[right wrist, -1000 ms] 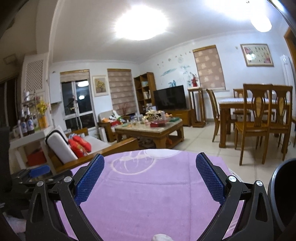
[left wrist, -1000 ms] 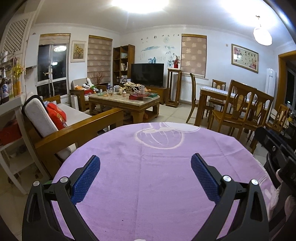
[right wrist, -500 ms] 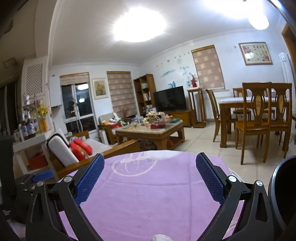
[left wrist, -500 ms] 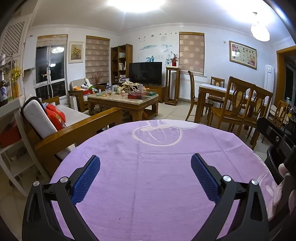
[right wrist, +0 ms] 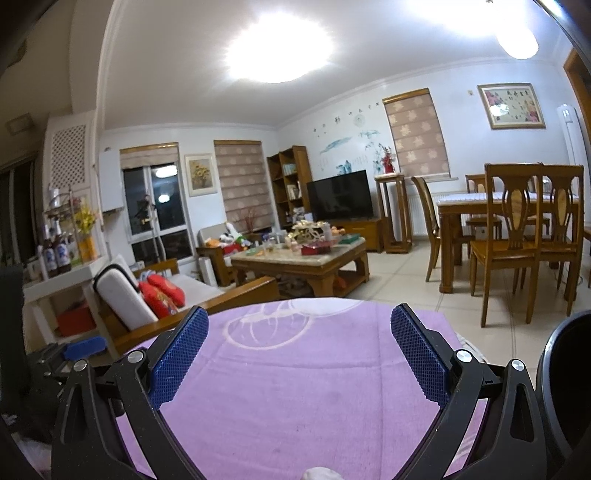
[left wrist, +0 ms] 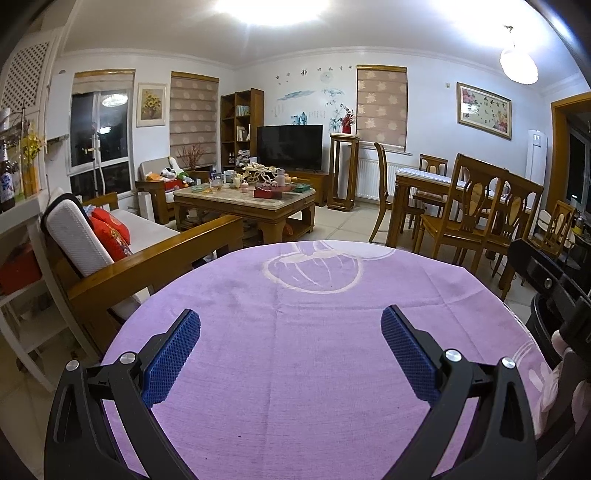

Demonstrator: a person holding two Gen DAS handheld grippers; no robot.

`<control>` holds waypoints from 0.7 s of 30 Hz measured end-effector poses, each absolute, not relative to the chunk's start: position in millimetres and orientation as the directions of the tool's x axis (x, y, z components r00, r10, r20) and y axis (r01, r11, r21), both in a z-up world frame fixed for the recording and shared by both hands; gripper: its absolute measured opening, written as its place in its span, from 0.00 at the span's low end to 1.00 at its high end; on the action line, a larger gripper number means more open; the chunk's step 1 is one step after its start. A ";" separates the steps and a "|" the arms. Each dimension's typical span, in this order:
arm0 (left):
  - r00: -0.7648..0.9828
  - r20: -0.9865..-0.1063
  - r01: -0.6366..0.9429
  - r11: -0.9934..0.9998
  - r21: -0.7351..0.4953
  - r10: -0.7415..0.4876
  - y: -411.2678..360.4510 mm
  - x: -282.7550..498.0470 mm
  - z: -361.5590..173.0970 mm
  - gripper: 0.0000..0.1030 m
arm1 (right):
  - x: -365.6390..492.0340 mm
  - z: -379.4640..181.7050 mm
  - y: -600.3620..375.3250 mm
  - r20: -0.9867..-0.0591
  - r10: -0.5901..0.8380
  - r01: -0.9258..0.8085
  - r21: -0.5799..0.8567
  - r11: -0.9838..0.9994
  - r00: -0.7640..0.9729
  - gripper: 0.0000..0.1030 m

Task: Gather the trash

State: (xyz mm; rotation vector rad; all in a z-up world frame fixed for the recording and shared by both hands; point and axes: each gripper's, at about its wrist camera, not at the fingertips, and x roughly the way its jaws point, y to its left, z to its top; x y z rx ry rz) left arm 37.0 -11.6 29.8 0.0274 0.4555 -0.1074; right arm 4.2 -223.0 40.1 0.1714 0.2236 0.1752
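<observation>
Both grippers (left wrist: pixel 290 334) (right wrist: pixel 299 332) level, jaws wide, empty

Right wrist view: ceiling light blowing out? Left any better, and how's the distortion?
Right wrist: ceiling light clipped white with a haloed edge; table cloth evenly lit. Left wrist: ceiling light also clipped, cut by the top edge. Both: strong fisheye bending, dark corners.

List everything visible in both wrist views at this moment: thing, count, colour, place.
Tablecloth: one, purple with white print, under both grippers.
Sofa: one, wooden, white cushions, left.
Red pillows: two, on sofa.
Coffee table: one, wooden, cluttered, centre.
Television: one, black, far wall.
Dining table: one, wooden, right.
Bottles: several, left shelf.
Dark round container: one, right edge; trash bin cannot be confirmed.
Trash: none identifiable.
Left gripper: blue pads, jaws open, empty.
Right gripper: blue pads, jaws open, empty.
</observation>
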 end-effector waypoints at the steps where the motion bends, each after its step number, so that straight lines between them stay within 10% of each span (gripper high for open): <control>1: 0.893 -0.440 0.111 0.994 0.003 -0.099 -11.6 36.8 29.9 0.95 | 4.1 40.1 -222.9 -0.204 0.191 -0.153 0.188 0.970 0.960 0.95; 21: 0.892 -0.438 0.124 0.992 0.003 -0.110 -11.4 39.3 36.8 0.95 | 5.5 40.2 -222.9 -0.210 0.191 -0.151 0.191 0.970 0.959 0.95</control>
